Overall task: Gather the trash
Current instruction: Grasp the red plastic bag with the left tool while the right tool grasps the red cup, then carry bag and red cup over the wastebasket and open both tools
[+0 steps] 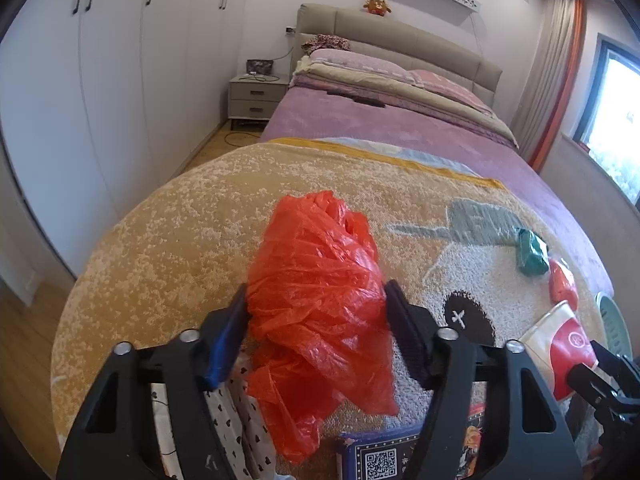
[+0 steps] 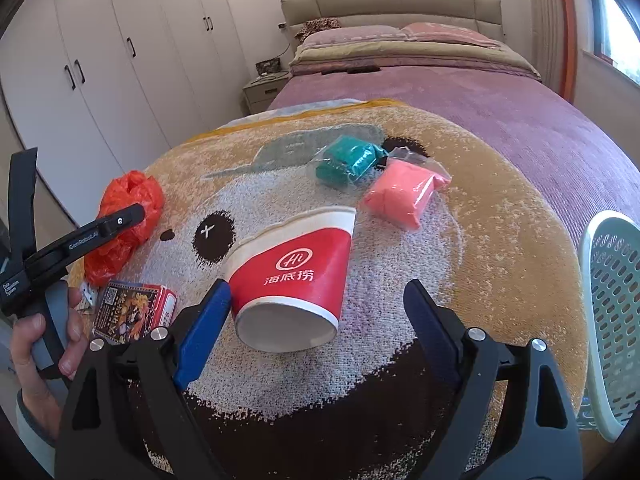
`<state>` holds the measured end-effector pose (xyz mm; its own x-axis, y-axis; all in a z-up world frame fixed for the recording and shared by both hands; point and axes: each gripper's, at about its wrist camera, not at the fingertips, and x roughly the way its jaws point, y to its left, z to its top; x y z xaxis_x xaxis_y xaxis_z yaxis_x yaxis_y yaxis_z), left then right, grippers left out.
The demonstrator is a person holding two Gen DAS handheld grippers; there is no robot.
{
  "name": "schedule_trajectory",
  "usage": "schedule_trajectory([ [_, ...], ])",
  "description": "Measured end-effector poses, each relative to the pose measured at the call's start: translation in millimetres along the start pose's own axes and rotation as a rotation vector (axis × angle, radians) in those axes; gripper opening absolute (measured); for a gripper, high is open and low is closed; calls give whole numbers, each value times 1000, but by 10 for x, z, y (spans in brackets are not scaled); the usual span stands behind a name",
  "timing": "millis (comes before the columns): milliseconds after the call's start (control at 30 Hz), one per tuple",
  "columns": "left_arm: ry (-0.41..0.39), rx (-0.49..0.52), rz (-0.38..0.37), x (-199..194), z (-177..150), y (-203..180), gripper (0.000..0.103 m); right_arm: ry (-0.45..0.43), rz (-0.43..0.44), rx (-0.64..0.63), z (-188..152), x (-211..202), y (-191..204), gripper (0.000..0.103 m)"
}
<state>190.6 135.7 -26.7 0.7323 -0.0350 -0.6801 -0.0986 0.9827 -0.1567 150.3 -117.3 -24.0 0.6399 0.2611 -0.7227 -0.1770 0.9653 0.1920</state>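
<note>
Left hand-held gripper (image 1: pixel 316 320) clamps orange bag (image 1: pixel 316 288); right hand-held gripper (image 2: pixel 320 312) apart; cup (image 2: pixel 296 276) lying, mouth away.

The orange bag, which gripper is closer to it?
Left. The left gripper has the orange bag between its fingers; the right gripper is off beside it, around the red cup.

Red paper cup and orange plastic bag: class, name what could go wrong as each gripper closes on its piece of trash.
1. The red paper cup lies on its side between the open right gripper; a squeeze may crush it or roll it away.
2. The left gripper flanks the orange plastic bag; the loose film may slip out or trail.
3. The card box beside the bag could snag.
</note>
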Motion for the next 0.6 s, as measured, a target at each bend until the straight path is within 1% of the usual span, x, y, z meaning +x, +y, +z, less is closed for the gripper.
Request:
schedule_trajectory([
  [67, -10, 17, 10, -23, -12, -26, 53, 6, -5, -17, -12, 7, 38, 84],
  [200, -33, 44, 28, -72, -29, -81, 47, 15, -10, -58, -34, 13, 129, 82],
  [300, -52, 62, 38, -138, -38, -125, 45, 26, 4, -73, -56, 15, 160, 60],
  [433, -82, 67, 16, -290, -32, -164, 44, 8, -3, -82, -59, -14, 167, 59],
  [500, -101, 75, 5, -395, -22, -208, 44, -21, 5, -82, -59, -72, 156, 59],
  [533, -108, 77, -2, -430, -18, -227, 44, -50, 12, -77, -64, -130, 140, 59],
  [600, -123, 78, -27, -522, -11, -276, 44, -85, 18, -64, -65, -206, 101, 59],
])
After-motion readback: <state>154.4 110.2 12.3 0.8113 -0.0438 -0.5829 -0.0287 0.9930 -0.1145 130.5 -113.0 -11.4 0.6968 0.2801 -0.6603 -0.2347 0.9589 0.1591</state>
